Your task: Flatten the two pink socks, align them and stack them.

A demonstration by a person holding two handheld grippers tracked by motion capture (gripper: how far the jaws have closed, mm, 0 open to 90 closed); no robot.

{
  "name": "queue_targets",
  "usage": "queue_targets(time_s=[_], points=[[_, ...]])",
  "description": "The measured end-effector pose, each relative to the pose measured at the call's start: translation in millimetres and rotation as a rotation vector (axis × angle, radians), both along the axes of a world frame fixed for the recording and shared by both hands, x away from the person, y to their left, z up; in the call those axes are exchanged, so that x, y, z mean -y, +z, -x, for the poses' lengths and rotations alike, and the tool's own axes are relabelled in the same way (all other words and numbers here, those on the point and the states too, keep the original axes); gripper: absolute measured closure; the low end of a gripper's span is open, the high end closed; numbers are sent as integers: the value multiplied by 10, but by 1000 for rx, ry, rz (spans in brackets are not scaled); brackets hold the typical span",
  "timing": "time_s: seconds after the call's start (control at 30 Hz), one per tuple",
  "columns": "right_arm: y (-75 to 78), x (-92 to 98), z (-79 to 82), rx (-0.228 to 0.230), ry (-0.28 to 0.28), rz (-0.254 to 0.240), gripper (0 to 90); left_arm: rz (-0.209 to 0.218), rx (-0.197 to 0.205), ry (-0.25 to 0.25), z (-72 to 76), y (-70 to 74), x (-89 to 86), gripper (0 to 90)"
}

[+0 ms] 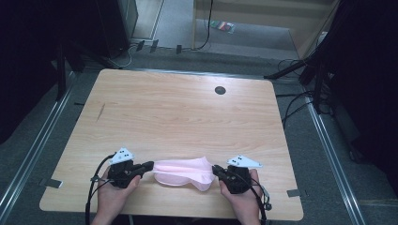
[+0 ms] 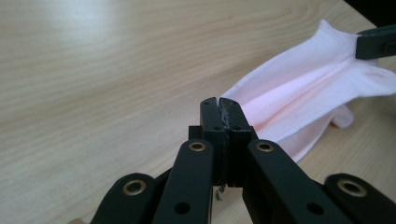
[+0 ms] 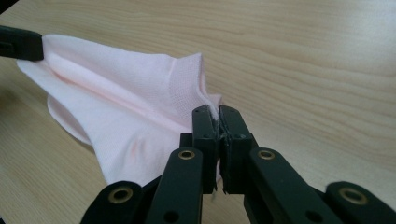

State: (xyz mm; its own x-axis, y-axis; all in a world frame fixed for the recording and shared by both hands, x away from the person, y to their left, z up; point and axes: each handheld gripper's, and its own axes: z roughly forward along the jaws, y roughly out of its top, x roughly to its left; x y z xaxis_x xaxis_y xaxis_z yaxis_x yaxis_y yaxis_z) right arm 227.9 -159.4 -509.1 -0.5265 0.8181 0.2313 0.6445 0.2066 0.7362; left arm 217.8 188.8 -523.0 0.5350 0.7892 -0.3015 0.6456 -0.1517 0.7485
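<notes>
Between our two sets of jaws the sock point(image 1: 182, 172) hung stretched, pale pink, its long axis running straight from one grip to the other, level with the near edge of the table point(image 1: 178, 108). One end sat pinched in the left gripper point(image 1: 149, 165), the other in the right gripper point(image 1: 217, 169), so the cloth lay ahead of each pair of jaws and pointed at the opposite pair.

In the left gripper view the jaws stood pressed fully together, with only a thin edge of sock point(image 2: 303, 98) caught at their tips and the fabric fanning away up and to the right toward the other black jaw. In the right gripper view we saw the same the other way round: jaws closed tight on a gathered corner by the ribbed cuff, the sock point(image 3: 126, 102) spreading out to the left.

The middle of the sock sagged. Its lower fold seemed to rest on the wood below the line of the jaws, while the upper crease ran taut between them.

Neither hand was nearer than the other. Each already had its end, and both sat about the same way back from the table's near edge. We judged that any coming move would turn on that shared line: pulling apart along it would tighten the crease, and swinging both ends together would carry the sock sideways without twisting it.
</notes>
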Motion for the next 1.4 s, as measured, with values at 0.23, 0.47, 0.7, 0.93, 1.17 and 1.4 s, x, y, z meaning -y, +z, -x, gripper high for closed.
queue_targets(time_s=[0.23,0.47,0.7,0.93,1.17,1.4], points=[[-153,-50,-26,5,11,25,866,-69,-12,-62,-9,-142,87,900],[-242,-88,-22,-10,22,45,840,-108,-11,-86,3,-233,159,879],[-319,-93,-43,-13,28,59,720,-129,19,-46,0,-218,174,666],[-224,-45,3,52,-12,25,577,-44,102,-2,51,-94,132,543],[-272,-149,78,15,45,28,689,-114,69,-133,104,-203,392,587],[-350,-176,67,17,69,80,704,-226,119,-161,129,-271,449,581]])
